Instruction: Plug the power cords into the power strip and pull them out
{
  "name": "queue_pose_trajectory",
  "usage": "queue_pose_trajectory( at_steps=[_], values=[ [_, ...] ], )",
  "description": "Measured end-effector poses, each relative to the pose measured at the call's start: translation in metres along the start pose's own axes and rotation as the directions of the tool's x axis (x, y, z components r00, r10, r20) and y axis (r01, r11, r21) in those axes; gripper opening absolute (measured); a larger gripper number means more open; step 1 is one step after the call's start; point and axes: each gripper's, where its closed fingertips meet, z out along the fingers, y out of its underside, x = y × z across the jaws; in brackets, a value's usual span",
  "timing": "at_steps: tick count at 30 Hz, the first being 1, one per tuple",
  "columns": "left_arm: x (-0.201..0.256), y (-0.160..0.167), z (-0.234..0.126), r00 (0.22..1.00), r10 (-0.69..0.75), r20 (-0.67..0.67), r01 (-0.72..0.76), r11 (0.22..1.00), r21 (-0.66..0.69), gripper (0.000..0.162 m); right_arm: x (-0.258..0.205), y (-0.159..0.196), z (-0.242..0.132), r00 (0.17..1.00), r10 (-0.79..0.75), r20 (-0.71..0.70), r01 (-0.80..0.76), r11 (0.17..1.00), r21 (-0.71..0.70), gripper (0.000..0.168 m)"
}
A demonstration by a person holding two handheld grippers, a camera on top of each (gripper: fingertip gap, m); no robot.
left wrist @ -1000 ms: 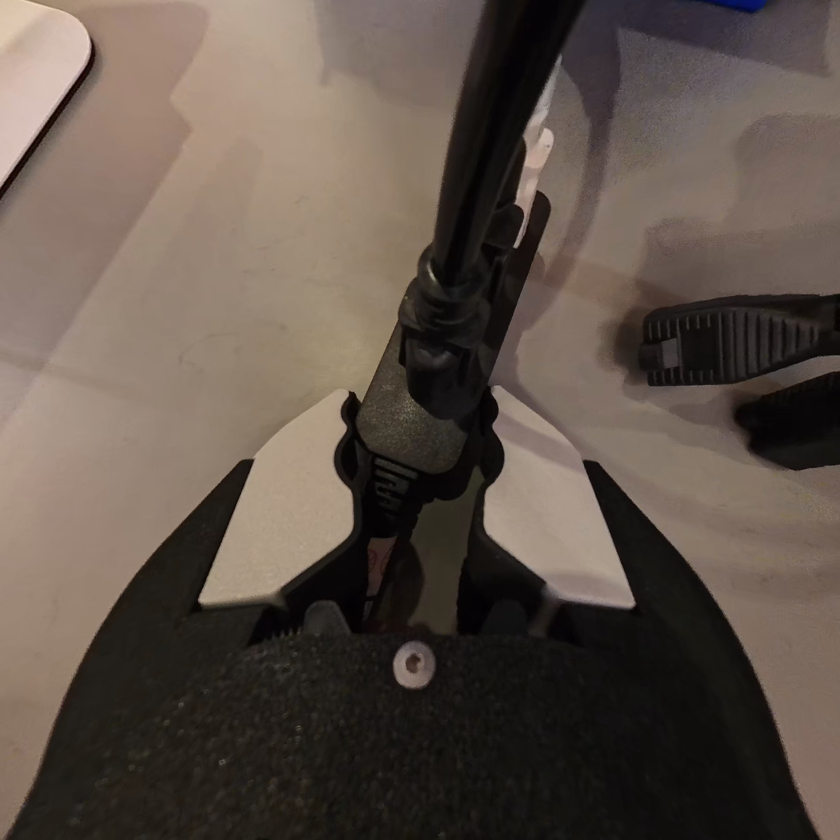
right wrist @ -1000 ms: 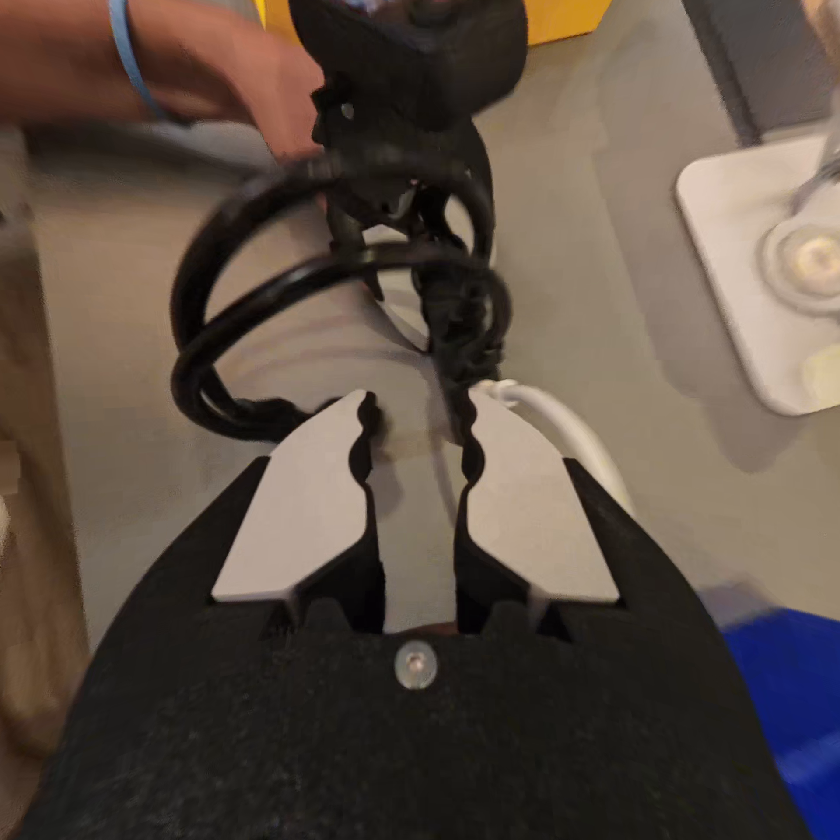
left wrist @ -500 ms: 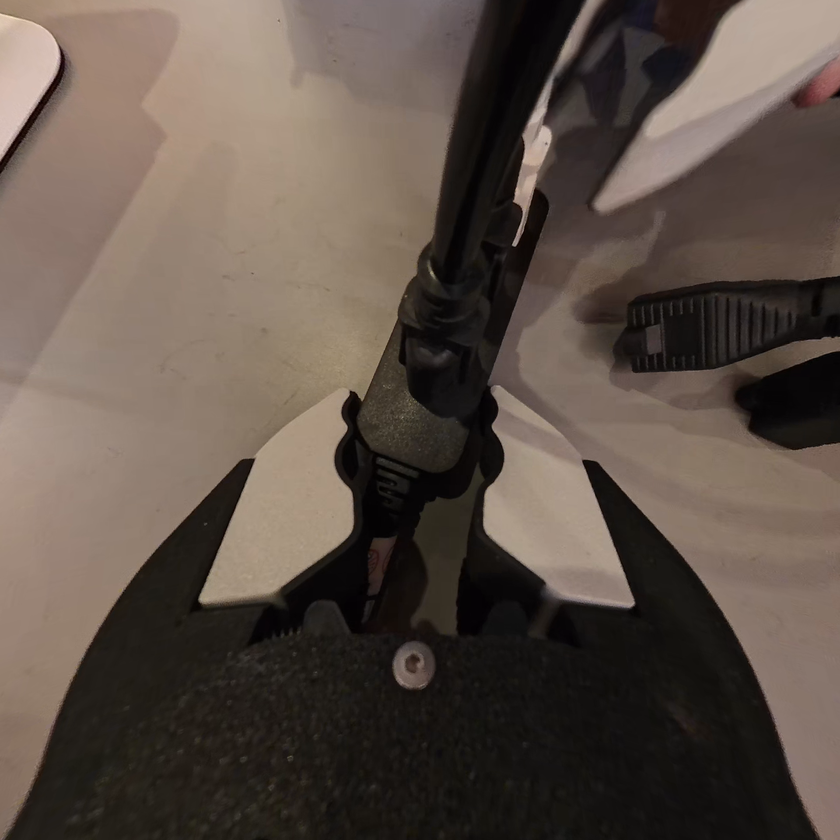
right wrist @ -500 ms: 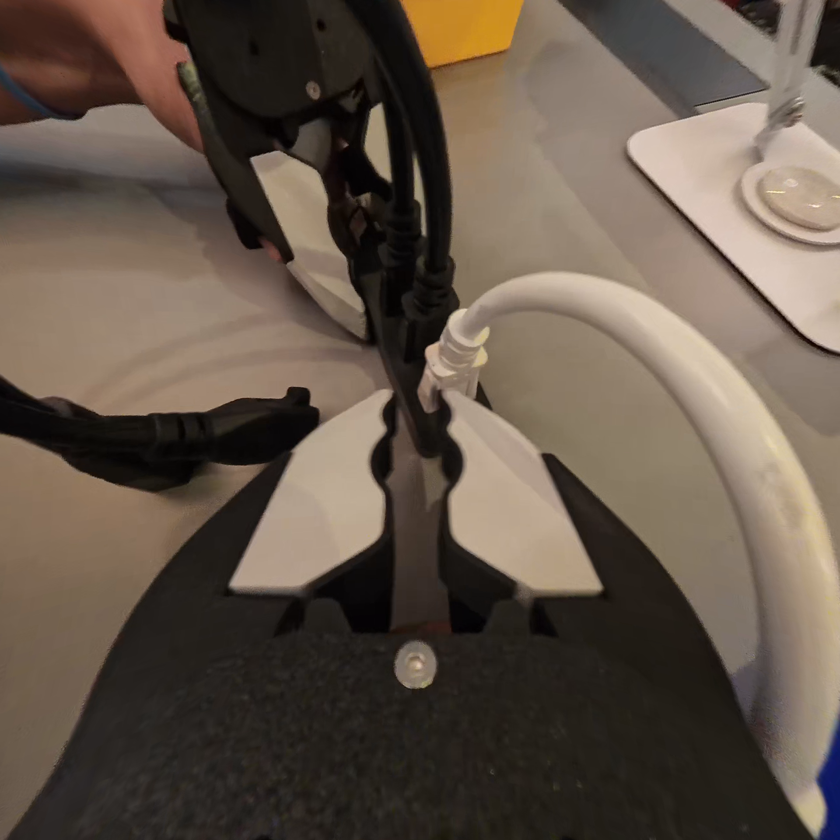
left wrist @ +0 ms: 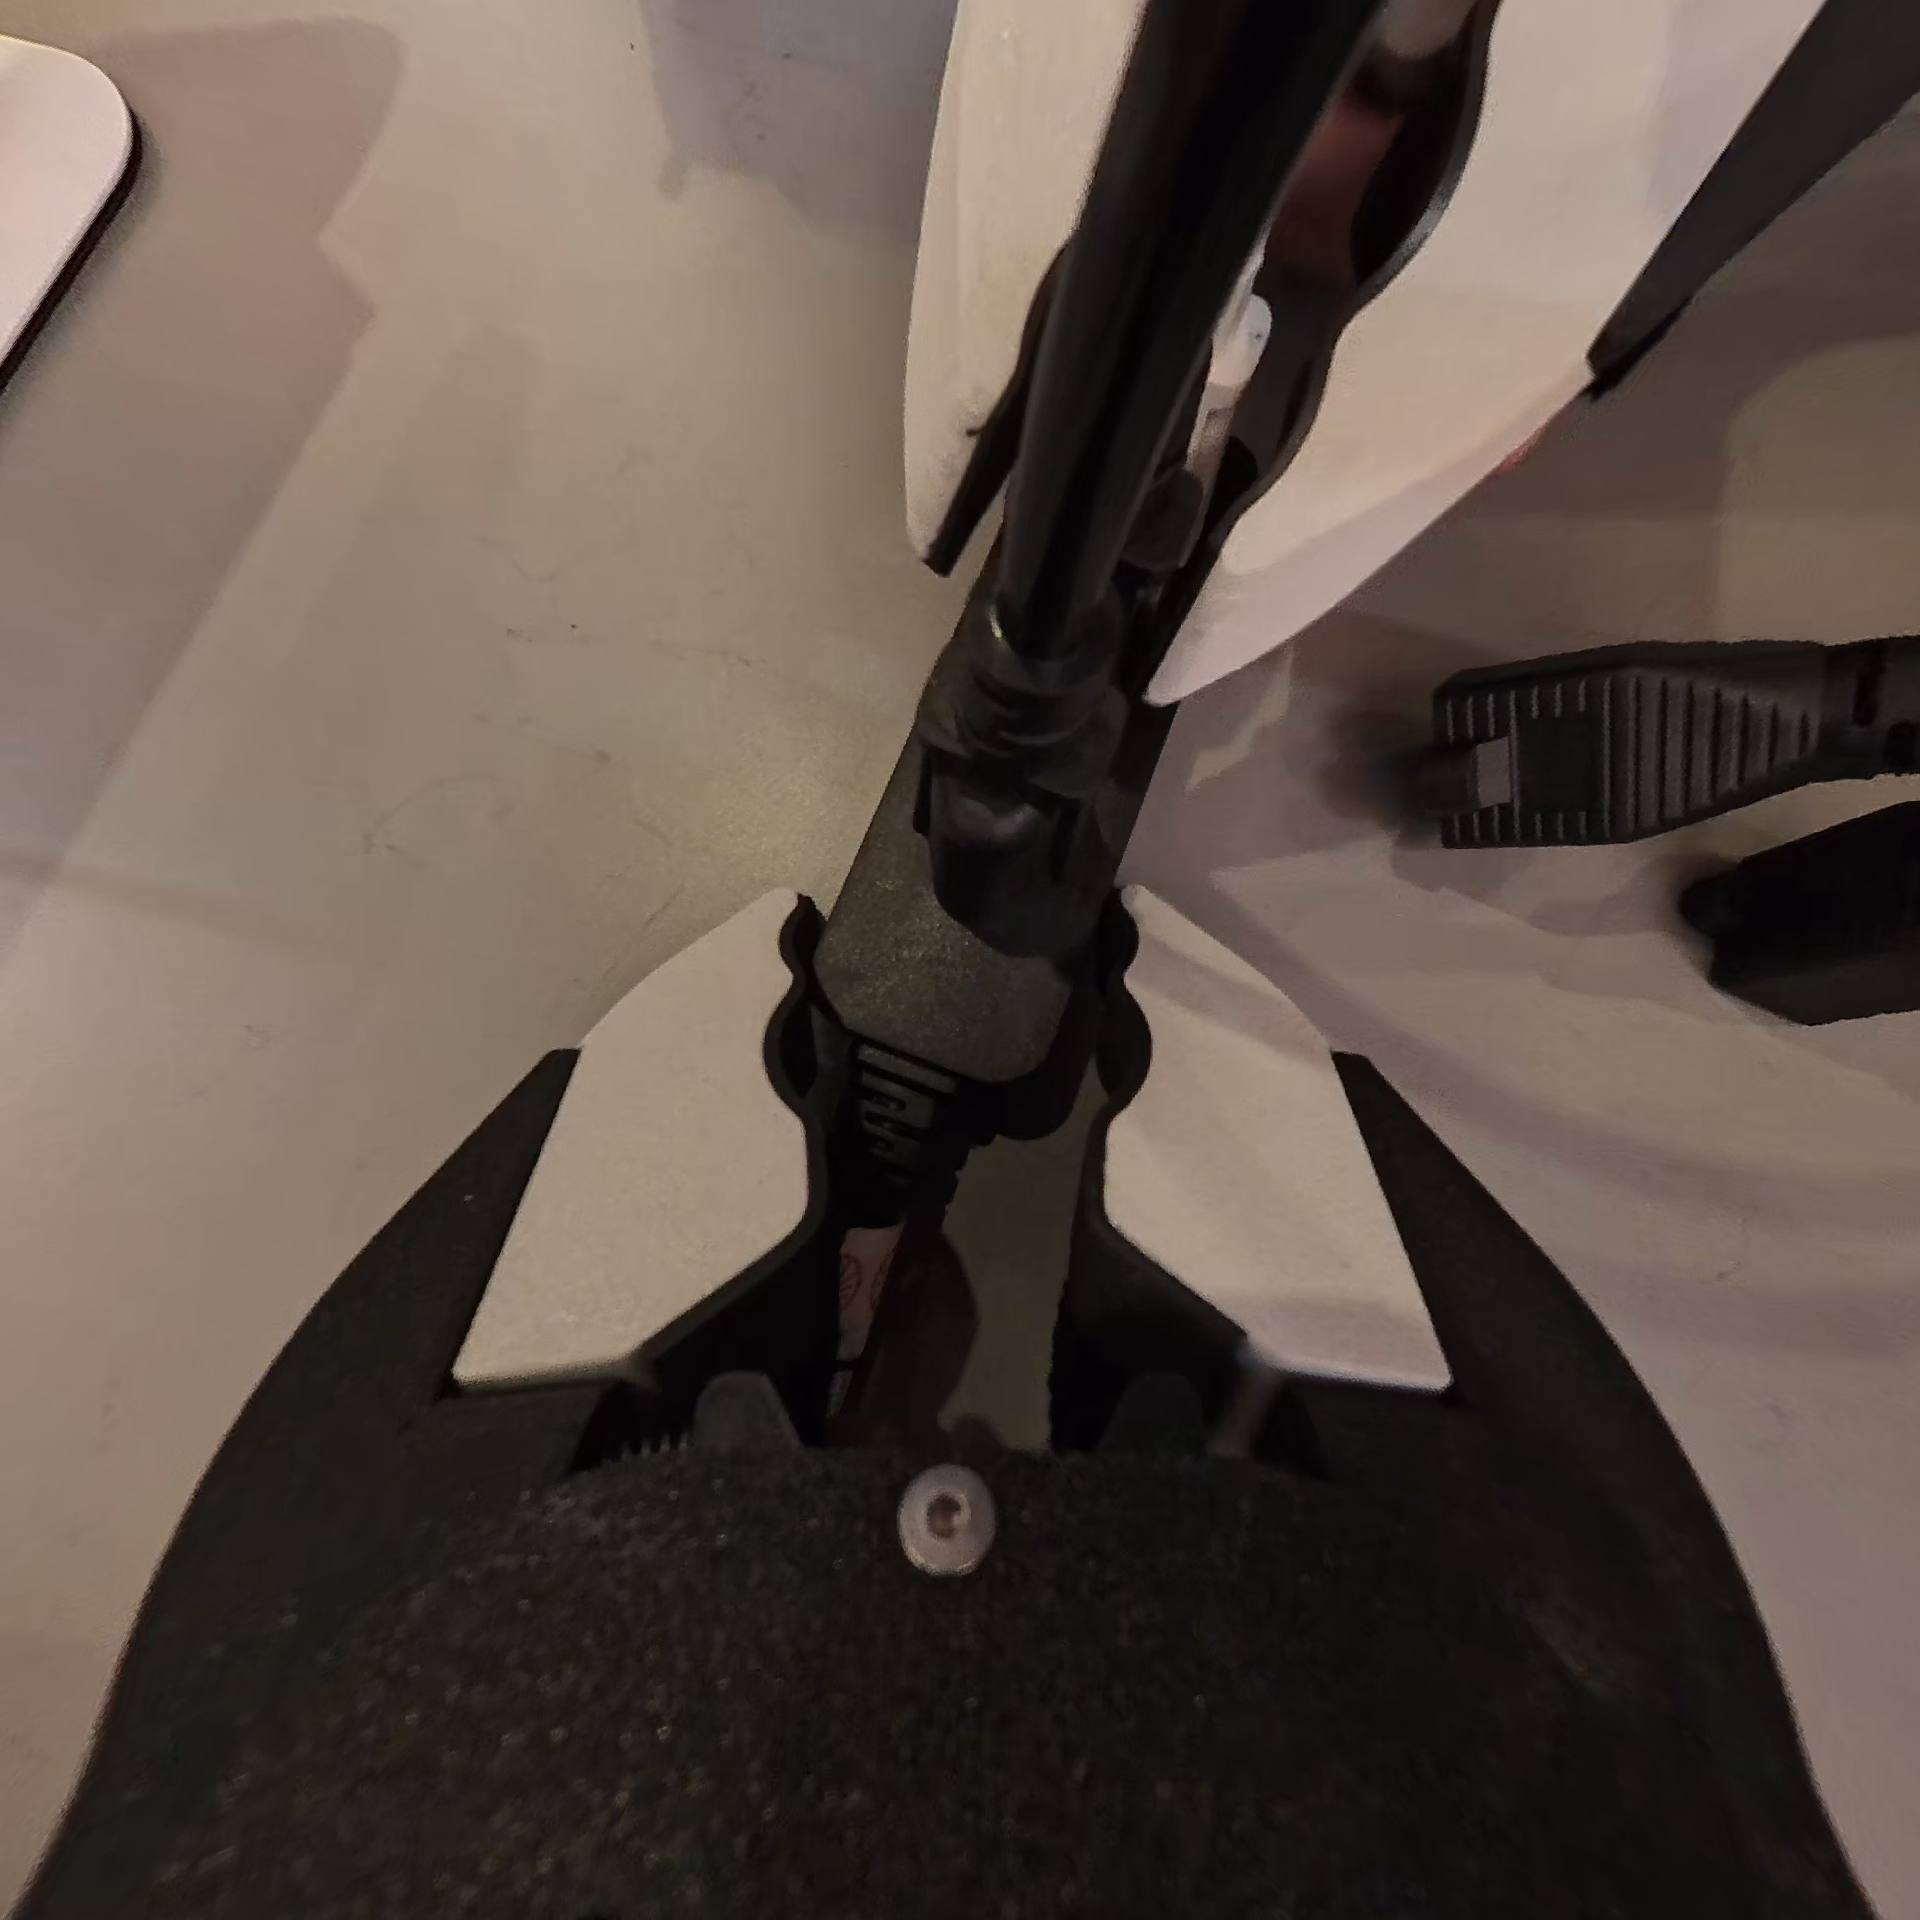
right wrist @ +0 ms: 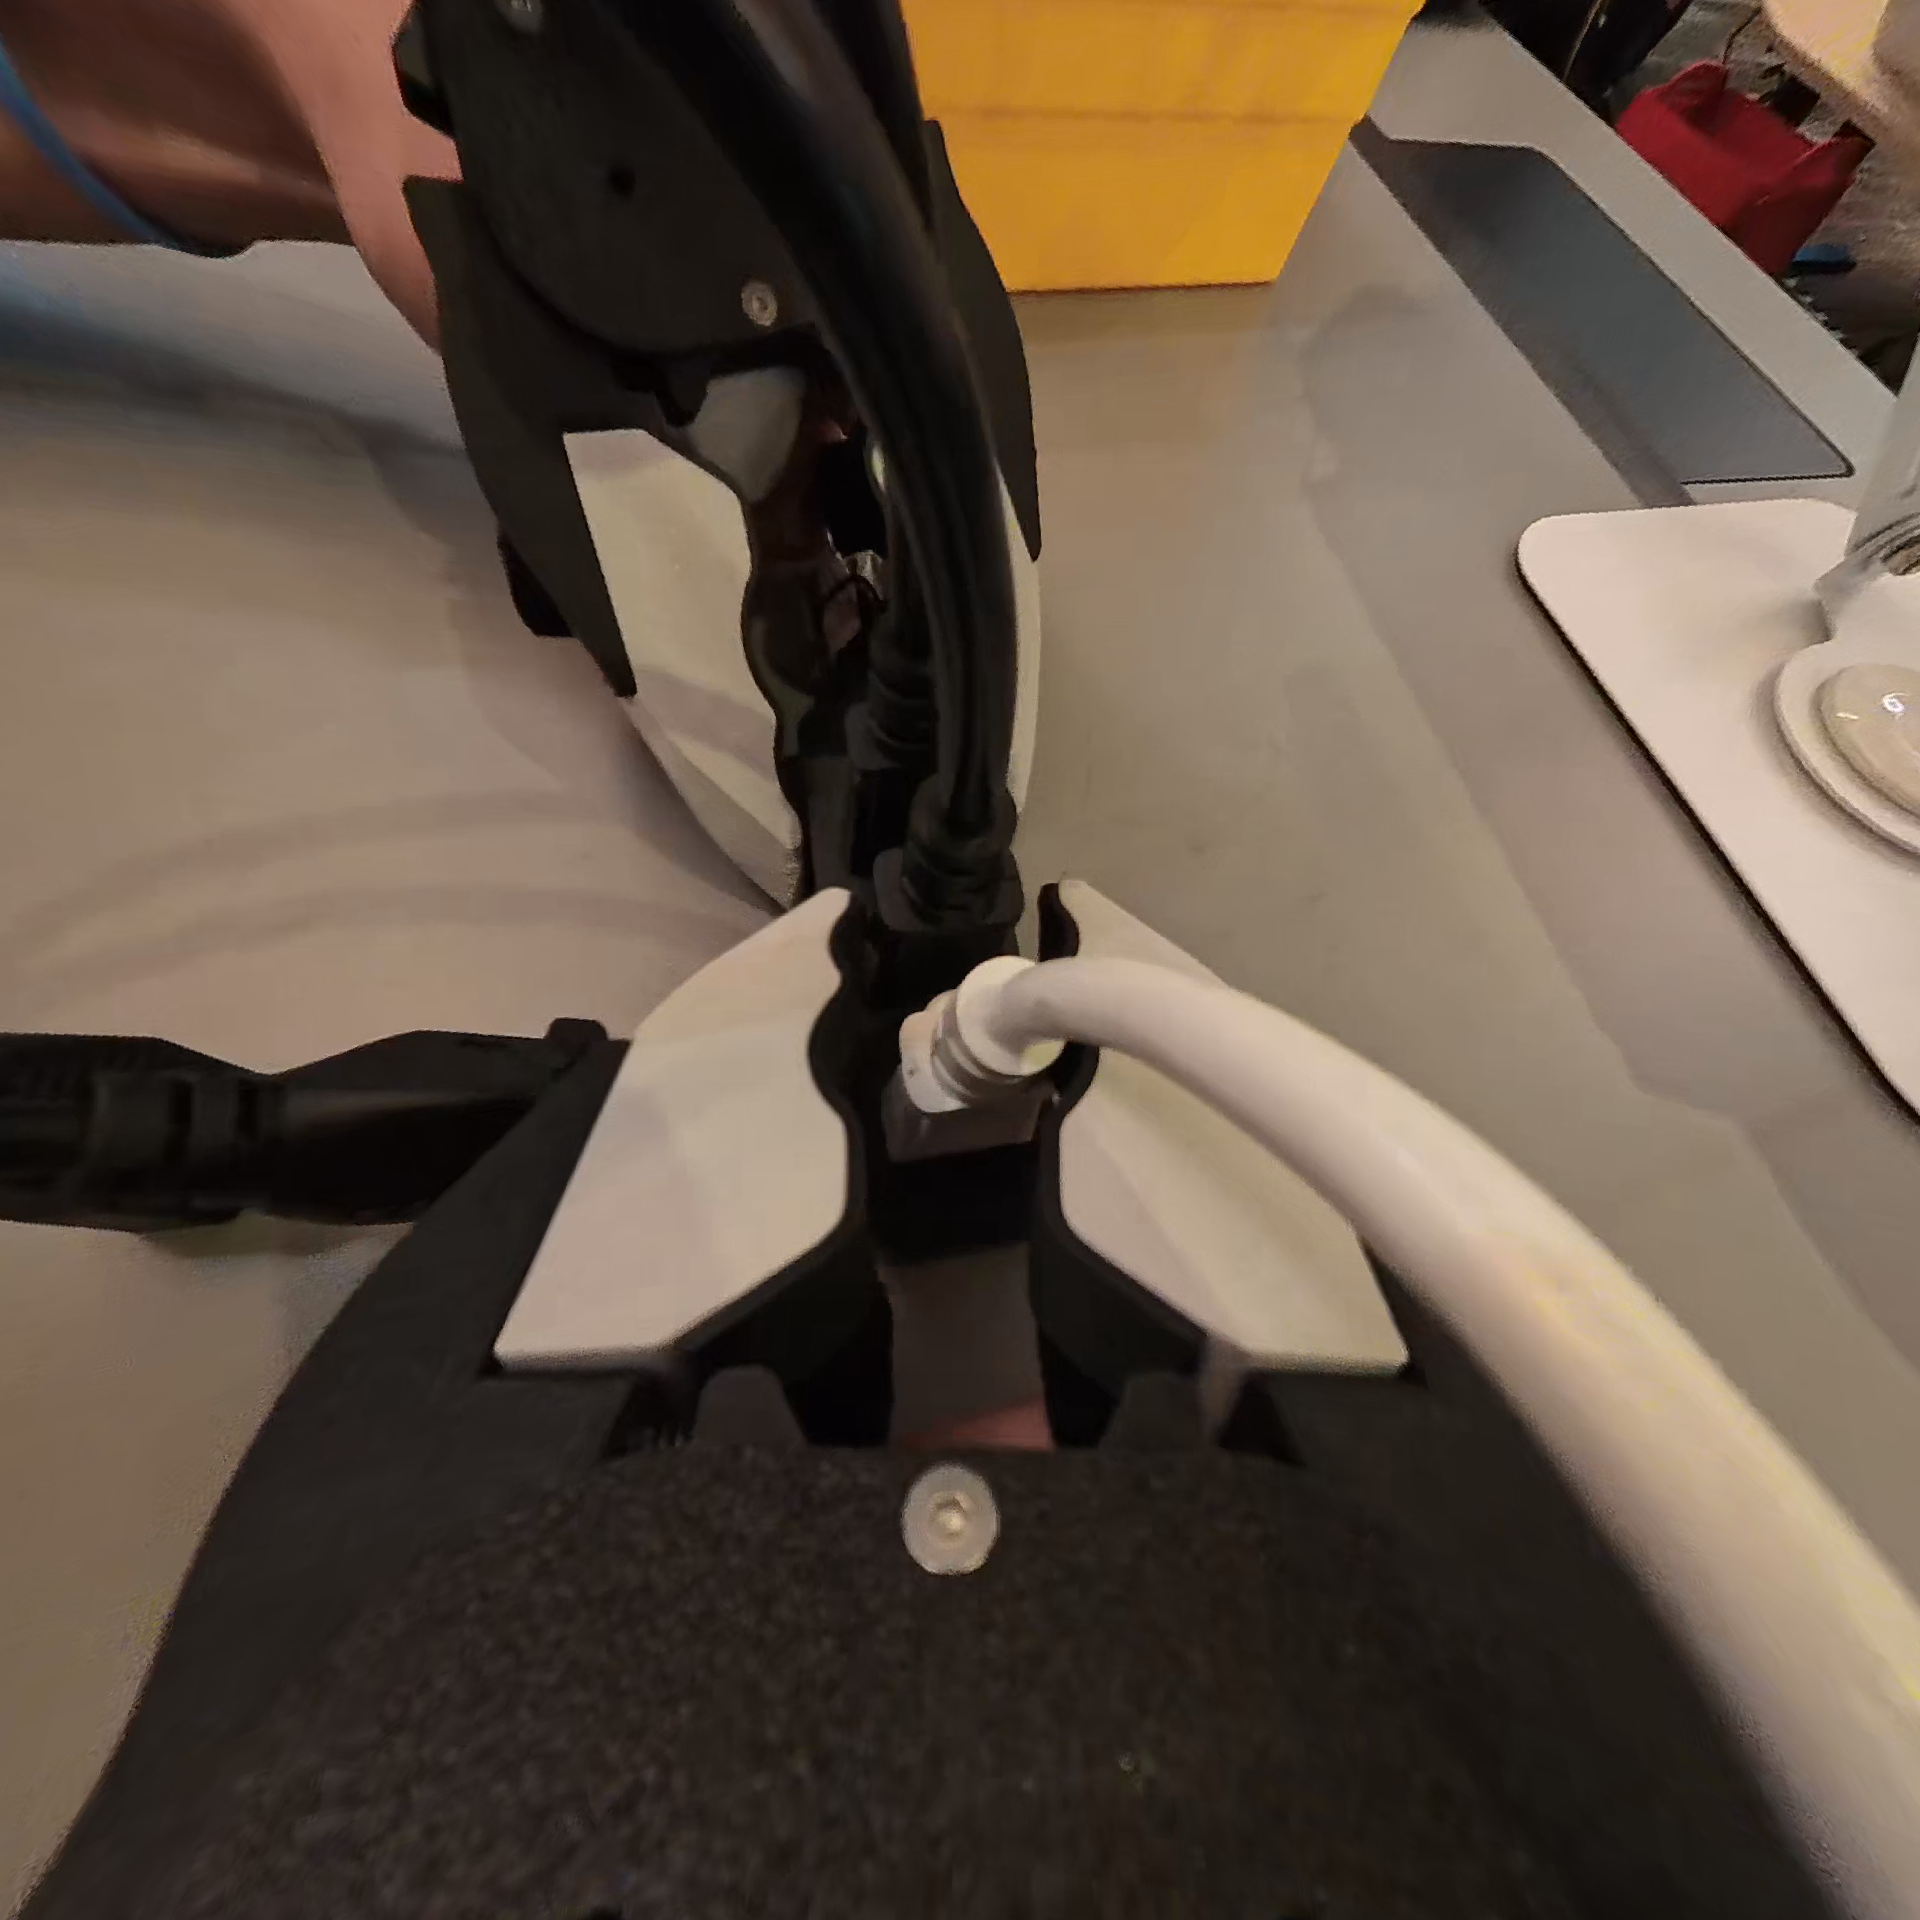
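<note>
Left gripper (left wrist: 951, 925) is closed on one end of the black power strip (left wrist: 940, 961), fingers pinching its sides; the strip's own ribbed black lead exits back between the fingers toward the gripper body. Just ahead of the fingertips a black plug (left wrist: 1013, 800) sits in the strip, its thick black cord (left wrist: 1132, 312) rising up and away. Right gripper (right wrist: 951, 940) faces the left one from the opposite end, fingers nearly together around the strip (right wrist: 956, 1179); contact looks firm but the pad faces are hidden, so grip strength can't be confirmed. A white plug (right wrist: 951, 1049) is seated in the strip between the right fingers, and its white cable (right wrist: 1351, 1174) arcs back over the right finger. Both grippers' tips are almost touching, with the black plug between them. Two loose black plugs (left wrist: 1621, 743) lie on the grey table (left wrist: 468, 623) to the right of the left gripper, well clear of the strip. Yellow bin (right wrist: 1132, 135) behind the left gripper; white lamp base (right wrist: 1683, 665) off to the right gripper's right.
</note>
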Motion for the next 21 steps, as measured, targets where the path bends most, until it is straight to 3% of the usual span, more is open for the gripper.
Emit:
queue_pose_trajectory(
  at_steps=[8,12,21],
  values=[
    [0.001,0.0,0.0,1.0,0.005,-0.003,-0.005,1.0,-0.001,0.051,-0.002,0.0,-0.001,0.997,-0.025,0.076,0.023,1.0,0.019,0.031],
    [0.001,0.0,0.0,1.0,0.007,-0.007,-0.007,1.0,0.0,0.05,0.001,0.012,-0.003,0.999,-0.017,0.049,0.02,0.999,-0.05,0.037],
    [0.001,0.0,0.0,1.0,-0.005,-0.003,0.005,1.0,-0.001,0.051,-0.002,0.016,-0.005,0.997,0.016,0.07,-0.012,0.998,-0.061,0.03]
  ],
)
